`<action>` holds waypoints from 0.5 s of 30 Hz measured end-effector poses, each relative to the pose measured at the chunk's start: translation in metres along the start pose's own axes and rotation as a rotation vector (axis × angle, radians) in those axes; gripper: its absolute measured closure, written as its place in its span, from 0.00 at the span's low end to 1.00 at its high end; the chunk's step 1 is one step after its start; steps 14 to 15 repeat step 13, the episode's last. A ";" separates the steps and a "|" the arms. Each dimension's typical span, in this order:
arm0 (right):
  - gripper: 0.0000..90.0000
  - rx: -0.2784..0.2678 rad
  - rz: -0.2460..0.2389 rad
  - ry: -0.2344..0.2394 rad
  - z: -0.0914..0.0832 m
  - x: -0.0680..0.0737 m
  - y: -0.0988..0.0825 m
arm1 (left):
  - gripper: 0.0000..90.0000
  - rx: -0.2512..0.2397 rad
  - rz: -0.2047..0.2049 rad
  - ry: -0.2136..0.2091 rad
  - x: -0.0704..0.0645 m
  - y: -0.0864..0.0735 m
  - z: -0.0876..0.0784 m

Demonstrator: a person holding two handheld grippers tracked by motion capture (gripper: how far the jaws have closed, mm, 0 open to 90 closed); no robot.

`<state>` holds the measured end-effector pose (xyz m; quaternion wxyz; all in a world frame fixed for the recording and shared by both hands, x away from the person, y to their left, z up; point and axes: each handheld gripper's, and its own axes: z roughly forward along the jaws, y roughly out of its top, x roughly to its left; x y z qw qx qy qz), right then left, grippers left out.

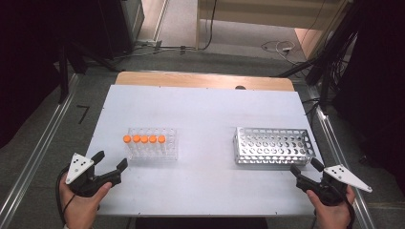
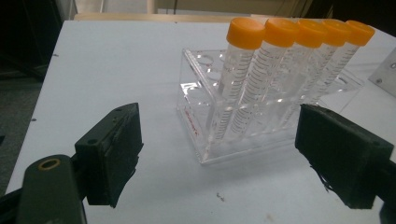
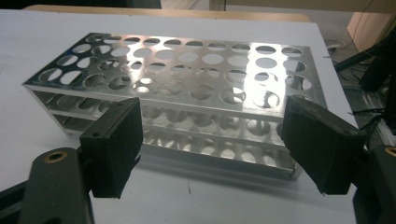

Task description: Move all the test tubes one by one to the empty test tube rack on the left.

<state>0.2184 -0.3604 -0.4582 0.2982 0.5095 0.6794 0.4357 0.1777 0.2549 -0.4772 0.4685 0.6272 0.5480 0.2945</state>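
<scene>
White table [image 1: 205,109], tube scale marks (left gripper view) [image 2: 243,74], rack holes gleaming [image 3: 187,70]

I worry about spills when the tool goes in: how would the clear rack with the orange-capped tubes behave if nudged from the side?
The clear rack looks like thin plastic, so probably light and apt to slide on the smooth white table. Its five orange-capped tubes stand tall along one row, so it may be top-heavy and could tip. The tubes lean slightly, suggesting a loose fit; they might rattle.

Clear glossy plastic rack [image 2: 219,135]; shiny perforated metal rack [image 3: 187,84] — table [image 1: 205,109] seemingly matt white.
</scene>
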 end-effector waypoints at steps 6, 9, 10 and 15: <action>0.21 0.043 0.013 -0.028 0.002 -0.012 -0.008 | 0.16 0.039 -0.006 0.005 0.004 -0.004 0.004; 0.20 0.072 0.026 -0.033 0.002 -0.018 -0.013 | 0.16 0.060 -0.008 0.010 0.005 -0.006 0.007; 0.19 0.091 0.033 -0.032 0.003 -0.020 -0.015 | 0.16 0.066 -0.009 0.009 0.005 -0.006 0.008; 0.17 0.145 0.028 -0.023 0.007 -0.022 -0.021 | 0.16 0.083 -0.011 0.015 0.006 -0.008 0.010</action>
